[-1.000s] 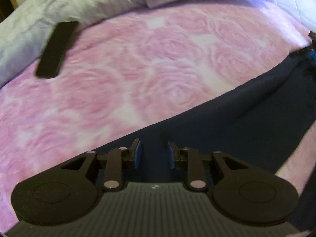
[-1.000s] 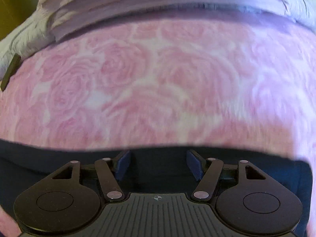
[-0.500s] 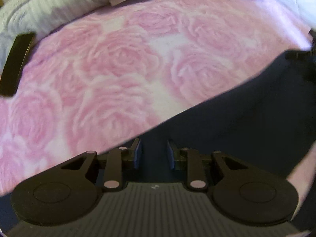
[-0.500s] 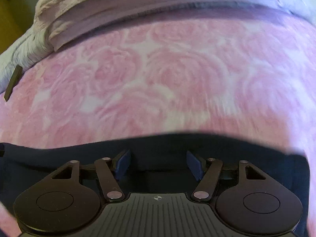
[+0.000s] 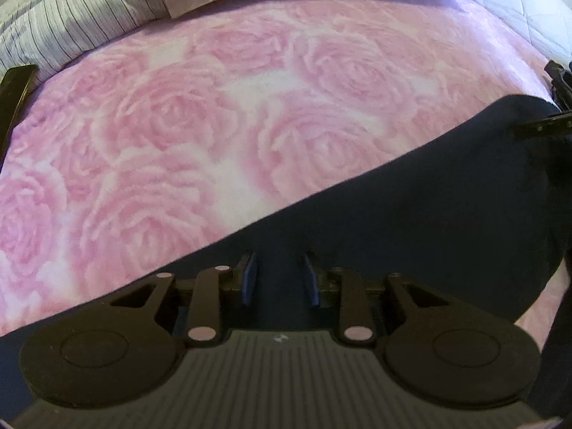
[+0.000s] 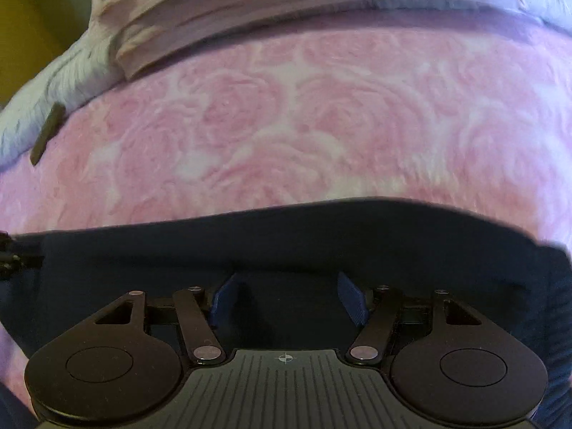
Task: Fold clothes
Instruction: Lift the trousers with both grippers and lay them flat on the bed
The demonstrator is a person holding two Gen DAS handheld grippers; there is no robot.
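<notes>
Here, garment (image 5: 411,214): dark cloth is spread on the pink bed (image 5: 214,125).
Left tongs (image 5: 279,279): clamped on a fold of the garment.
Right tongs (image 6: 287,298): held apart over the cloth.

pink rose-print bedspread (image 5: 221,132), striped pillow (image 5: 82,25) behind.

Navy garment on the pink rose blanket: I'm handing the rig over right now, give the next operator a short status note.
Left gripper: jaws narrow, navy garment between the pads; a firm pinch cannot be confirmed.
Right gripper: jaws wide, over the same cloth; hold unclear.
Garment lies spread across the near part of the rose blanket; its far edge runs straight.
A dark flat object lies at the blanket's left border.
Done: garment laid out. Left: no finished fold visible, so fold it.
</notes>
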